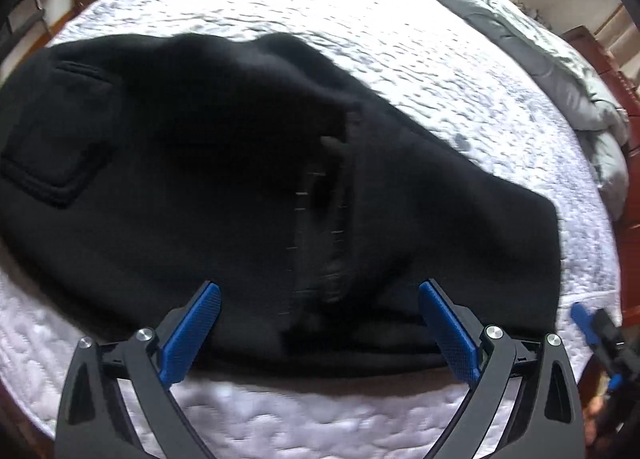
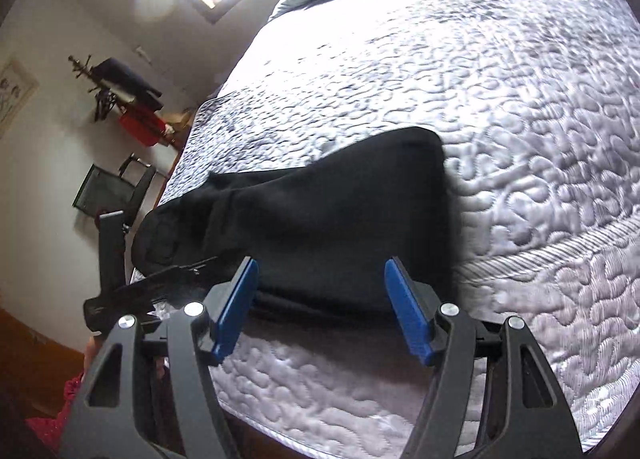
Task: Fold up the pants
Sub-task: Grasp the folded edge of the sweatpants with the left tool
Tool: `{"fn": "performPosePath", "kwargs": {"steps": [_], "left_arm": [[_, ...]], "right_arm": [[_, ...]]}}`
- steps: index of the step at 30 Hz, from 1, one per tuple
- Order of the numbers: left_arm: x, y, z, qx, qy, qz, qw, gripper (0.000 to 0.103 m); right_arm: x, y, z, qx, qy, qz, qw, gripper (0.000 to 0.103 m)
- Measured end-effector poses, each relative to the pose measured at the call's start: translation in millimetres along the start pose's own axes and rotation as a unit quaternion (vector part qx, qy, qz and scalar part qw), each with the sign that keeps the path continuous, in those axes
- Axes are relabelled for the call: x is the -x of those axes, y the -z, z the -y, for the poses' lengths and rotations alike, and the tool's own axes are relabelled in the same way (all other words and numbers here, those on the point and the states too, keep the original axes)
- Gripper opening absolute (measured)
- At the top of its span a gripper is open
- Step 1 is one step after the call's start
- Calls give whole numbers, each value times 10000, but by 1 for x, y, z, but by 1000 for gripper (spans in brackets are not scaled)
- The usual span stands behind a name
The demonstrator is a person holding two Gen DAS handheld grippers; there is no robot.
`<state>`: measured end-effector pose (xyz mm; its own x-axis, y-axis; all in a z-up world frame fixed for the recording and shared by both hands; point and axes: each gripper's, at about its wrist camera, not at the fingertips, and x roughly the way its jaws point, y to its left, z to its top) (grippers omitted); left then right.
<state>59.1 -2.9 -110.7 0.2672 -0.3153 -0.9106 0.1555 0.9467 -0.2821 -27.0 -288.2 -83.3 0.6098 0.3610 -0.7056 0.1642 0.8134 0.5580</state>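
Left gripper (image 1: pixel 320 323) and right gripper (image 2: pixel 320 299) gaped wide, empty. Pants (image 1: pixel 240 179) bunched at 12 o'clock; thick near edge risked single-layer pinch, fold slumping.

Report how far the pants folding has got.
Done: the black pants lie doubled over on the quilted bed, layered edge nearest the claws. In hand: nothing; left claw and right claw are open at that edge. Left: probably another fold, the bundle looks long.

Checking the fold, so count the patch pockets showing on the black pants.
1. A square stitched patch pocket sits at the left end of the black fleece pants on the white quilted bed. Others may be folded underneath.
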Motion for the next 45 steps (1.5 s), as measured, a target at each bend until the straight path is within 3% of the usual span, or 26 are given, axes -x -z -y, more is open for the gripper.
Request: {"fn": "performPosePath", "kwargs": {"steps": [1,2,5,7,9,12,15,20,25,28,31,35,38,40,45], "left_arm": [[-2,-1,5,17,39,0,10000,78],[-4,-3,7,2,-1,5,10000,51],[-6,-6,7,-55,-81,92,9999,26],[0,-6,1,0,78,179,9998,19],[8,-4,-6,57,141,299,9994,18],[16,-1,-20,65,-74,500,9987,18],[2,2,-33,200,-129,418,9988,19],[-4,7,-19,-220,-456,610,9969,23],[7,8,-22,-168,-370,549,9977,32],[37,5,-18,-163,-360,875,9954,33],[53,-6,7,-477,-63,1136,9924,44],[31,-23,33,-740,270,879,9930,45],[4,-29,39,-792,142,499,9955,45],[-16,-30,31,-687,91,269,9972,45],[-16,-24,24,-709,191,305,9968,45]], "right_arm": [[0,1,3,-34,-2,9,10000,67],[1,1,5,-54,-11,15,10000,67],[0,1,12,-103,-3,14,9999,67],[-3,1,12,-131,-60,9,9999,67],[-4,1,12,-108,-142,-28,9998,67],[-9,-2,8,-83,-315,-120,9994,67],[-29,0,12,-235,-248,-374,9987,65],[-55,6,28,-431,-48,-581,9974,62],[-55,-1,11,-33,243,-846,9961,62],[-35,-19,-3,129,123,-571,9982,65],[-33,-45,-12,182,79,-427,9989,66],[-61,-69,-4,-116,132,-609,9980,66],[-86,-76,13,-382,470,-812,9949,63],[-97,-73,27,-543,477,-908,9932,63],[-94,-68,35,-682,270,-831,9938,64]]}}
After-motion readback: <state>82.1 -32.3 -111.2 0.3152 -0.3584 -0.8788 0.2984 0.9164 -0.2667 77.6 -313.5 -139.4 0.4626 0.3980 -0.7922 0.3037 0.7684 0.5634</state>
